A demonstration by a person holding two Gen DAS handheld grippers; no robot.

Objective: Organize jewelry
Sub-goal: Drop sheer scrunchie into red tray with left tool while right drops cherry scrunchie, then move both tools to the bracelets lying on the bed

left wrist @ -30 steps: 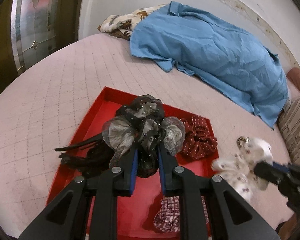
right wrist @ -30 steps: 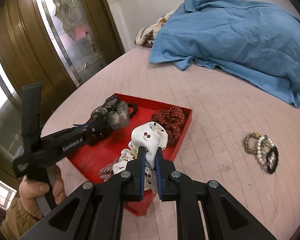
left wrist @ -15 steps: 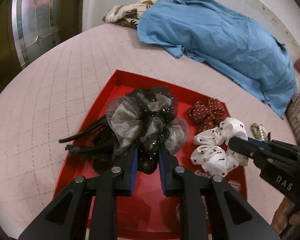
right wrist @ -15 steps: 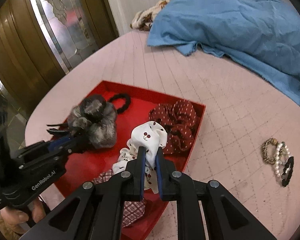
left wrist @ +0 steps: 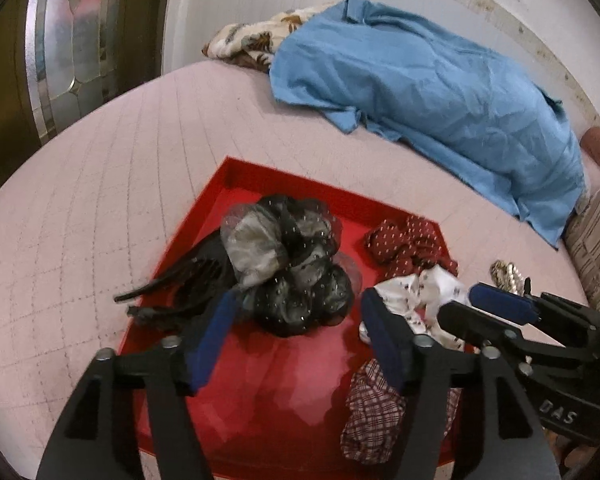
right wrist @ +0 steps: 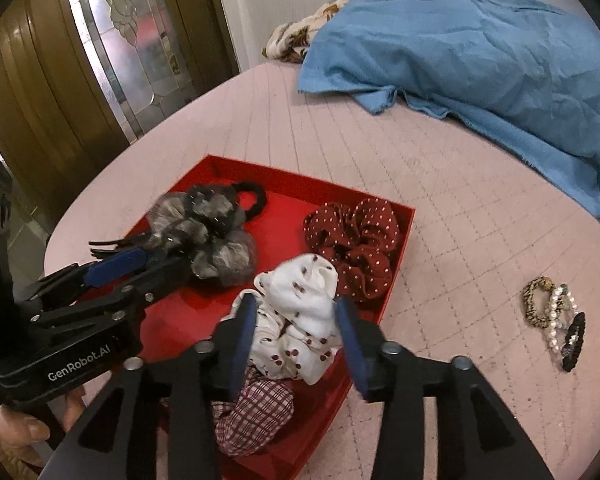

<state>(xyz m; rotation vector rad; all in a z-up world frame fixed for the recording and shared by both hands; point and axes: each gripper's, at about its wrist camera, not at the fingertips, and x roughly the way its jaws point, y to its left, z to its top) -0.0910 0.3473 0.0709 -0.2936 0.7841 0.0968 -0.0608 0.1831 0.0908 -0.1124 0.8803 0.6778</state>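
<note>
Pink quilted bed surface point(right wrist: 440, 208) spans both views. Blue cloth point(right wrist: 480, 60) lies heaped far ahead of both grippers, well apart from them.

Red tray point(left wrist: 236, 176) sits directly below and ahead of both tools.

Left gripper point(left wrist: 296, 332): jaws opening, spread wide. Grey-black mesh scrunchie point(left wrist: 288, 264) lies in the tray just ahead of the fingertips, pads not pressing it.

Right gripper point(right wrist: 296, 320): jaws opening. White cherry-print scrunchie point(right wrist: 300, 312) sits between the pads on the tray; whether the pads touch the cloth, cannot tell.

Dark red dotted scrunchie point(right wrist: 356, 244) is just beyond the right gripper's tips, inside the tray. Plaid scrunchie point(right wrist: 256, 412) lies under its fingers.

Bracelets point(right wrist: 556, 316) lie on the bed to the right of the right gripper, outside the tray.
</note>
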